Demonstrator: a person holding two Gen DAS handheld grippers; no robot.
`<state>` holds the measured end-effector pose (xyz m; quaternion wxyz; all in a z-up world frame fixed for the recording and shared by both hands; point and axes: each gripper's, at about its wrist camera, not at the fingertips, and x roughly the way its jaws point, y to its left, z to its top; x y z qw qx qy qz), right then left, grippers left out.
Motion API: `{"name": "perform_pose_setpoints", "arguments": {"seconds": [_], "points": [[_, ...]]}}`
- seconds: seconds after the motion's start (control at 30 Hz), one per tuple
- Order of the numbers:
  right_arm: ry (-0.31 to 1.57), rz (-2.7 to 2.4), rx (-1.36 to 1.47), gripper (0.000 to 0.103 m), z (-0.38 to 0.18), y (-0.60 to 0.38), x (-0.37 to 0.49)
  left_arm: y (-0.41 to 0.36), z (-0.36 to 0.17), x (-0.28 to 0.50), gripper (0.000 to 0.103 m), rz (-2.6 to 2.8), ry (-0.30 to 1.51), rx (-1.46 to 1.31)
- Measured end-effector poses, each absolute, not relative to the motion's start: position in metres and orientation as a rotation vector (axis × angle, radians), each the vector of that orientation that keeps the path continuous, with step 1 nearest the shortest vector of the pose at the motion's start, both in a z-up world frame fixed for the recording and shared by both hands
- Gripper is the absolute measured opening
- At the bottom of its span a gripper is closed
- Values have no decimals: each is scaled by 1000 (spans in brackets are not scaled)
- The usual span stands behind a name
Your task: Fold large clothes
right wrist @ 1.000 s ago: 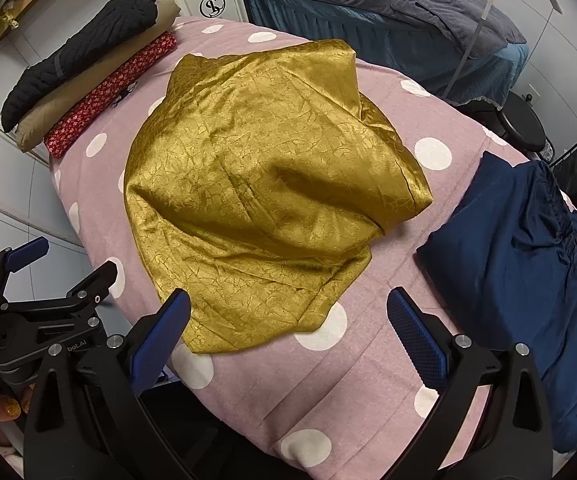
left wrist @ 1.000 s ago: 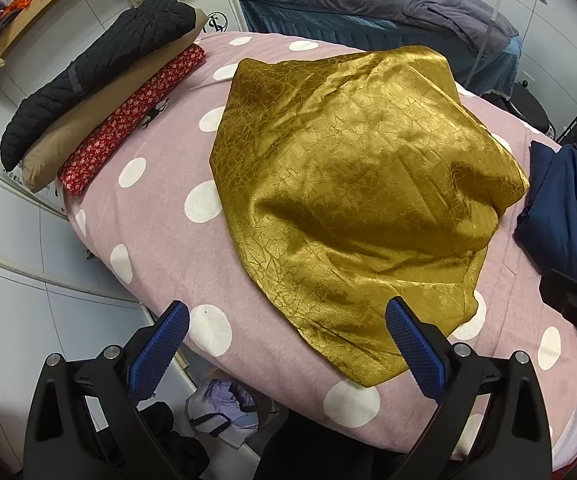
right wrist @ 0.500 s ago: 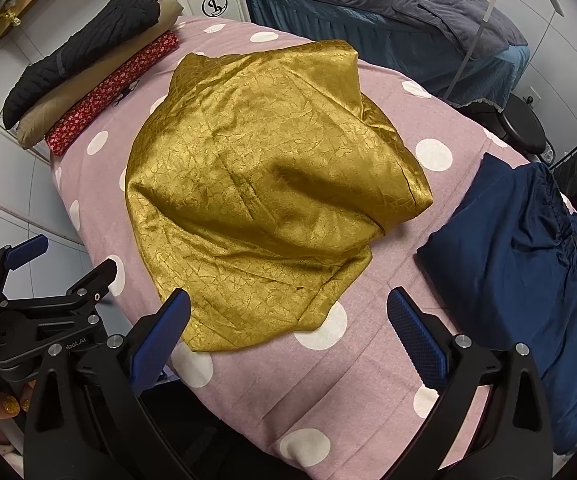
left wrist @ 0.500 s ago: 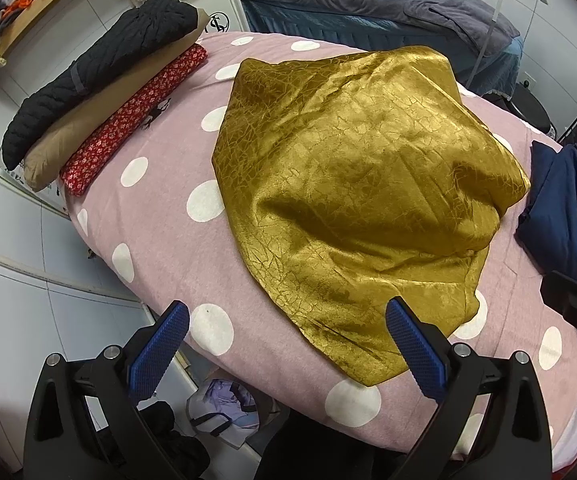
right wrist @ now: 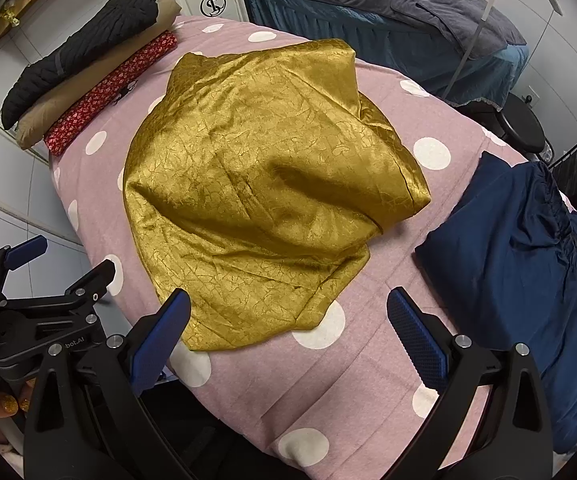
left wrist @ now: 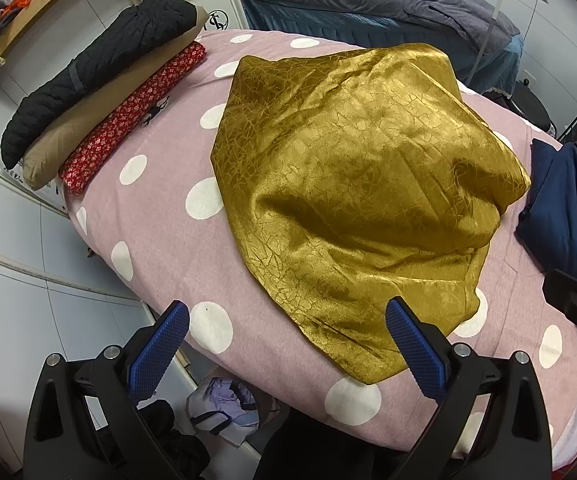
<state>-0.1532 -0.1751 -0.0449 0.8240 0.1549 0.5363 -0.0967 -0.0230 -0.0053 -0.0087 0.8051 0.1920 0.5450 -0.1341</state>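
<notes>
Looking along your left hand-held gripper (left wrist: 286,344), you see its blue pads (left wrist: 415,347) spread wide with nothing between them. They hang above the near edge of the table (left wrist: 160,216), which wears a pink cover with white dots. The gold cloth (left wrist: 360,184) lies crumpled across the middle of the table, its near corner reaching close to the edge just beyond the right pad. At the far left edge sit a black roll (left wrist: 96,68), a tan roll (left wrist: 88,120) and a red roll (left wrist: 132,120), side by side. A navy garment (left wrist: 564,212) lies at the right, apart from the gold cloth.

From your right hand-held gripper (right wrist: 288,338), the jaws again stand wide open and empty. The gold cloth (right wrist: 264,188) lies ahead, its near corner close to the left pad (right wrist: 160,344). The navy garment (right wrist: 528,264) lies to the right of it, not touching. Your left hand-held gripper (right wrist: 28,276) shows at the left edge, beside the table.
</notes>
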Motion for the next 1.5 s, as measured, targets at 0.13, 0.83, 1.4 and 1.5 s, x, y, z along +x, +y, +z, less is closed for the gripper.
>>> {"name": "perform_pose_setpoints", "arguments": {"seconds": [0.13,0.83,1.4,1.5], "points": [[1139,-206,331,97,-45,-176,-154,-5,-9,-23,97,-287,1167,411],[1124,-226,337,97,-45,-179,-155,-9,-12,-25,97,-300,1179,421],[1148,-205,356,97,-106,-215,-154,37,-115,3,83,-361,1402,366],[1157,-194,389,97,-126,-249,-151,50,-129,5,84,-478,1431,282]]}}
